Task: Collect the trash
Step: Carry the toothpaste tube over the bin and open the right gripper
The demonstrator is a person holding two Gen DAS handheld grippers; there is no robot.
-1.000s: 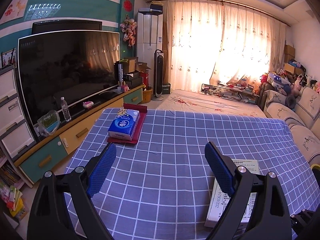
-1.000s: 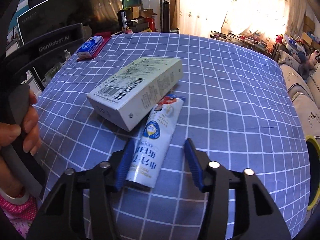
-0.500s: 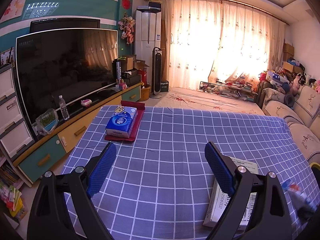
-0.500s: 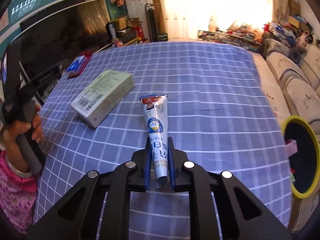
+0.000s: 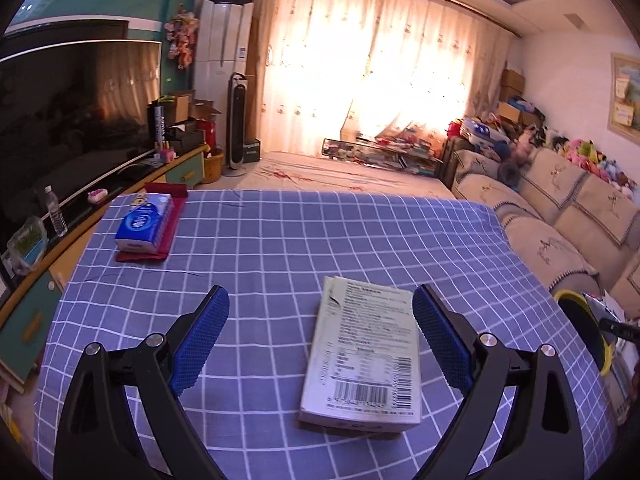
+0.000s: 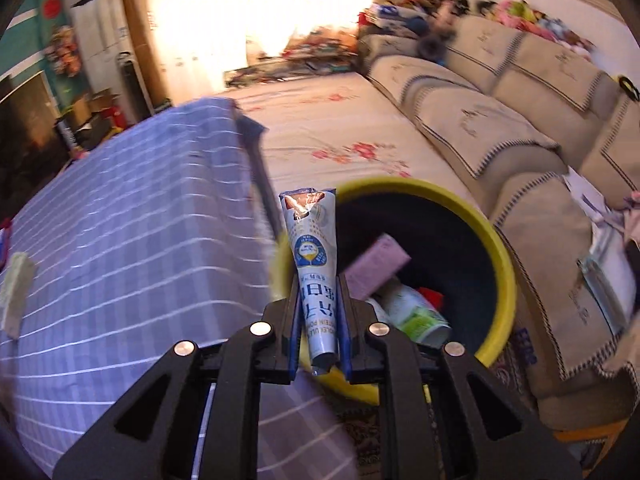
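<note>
My right gripper is shut on a white and blue milk-powder sachet, torn open at its top. It holds the sachet over the near rim of a yellow-rimmed trash bin beside the table. The bin holds a pink box and a white and green cup. My left gripper is open above the table, and a pale green carton with a barcode lies flat between its fingers. The bin's rim shows at the right edge in the left wrist view.
The table has a blue checked cloth. A blue tissue pack on a red tray sits at its far left corner. A TV and cabinet stand left. A beige sofa runs along the right, close behind the bin.
My right gripper closed on the sachet, lifted it off the table and swung right to the bin. My left gripper shifted right, so the carton now lies between its fingers.
</note>
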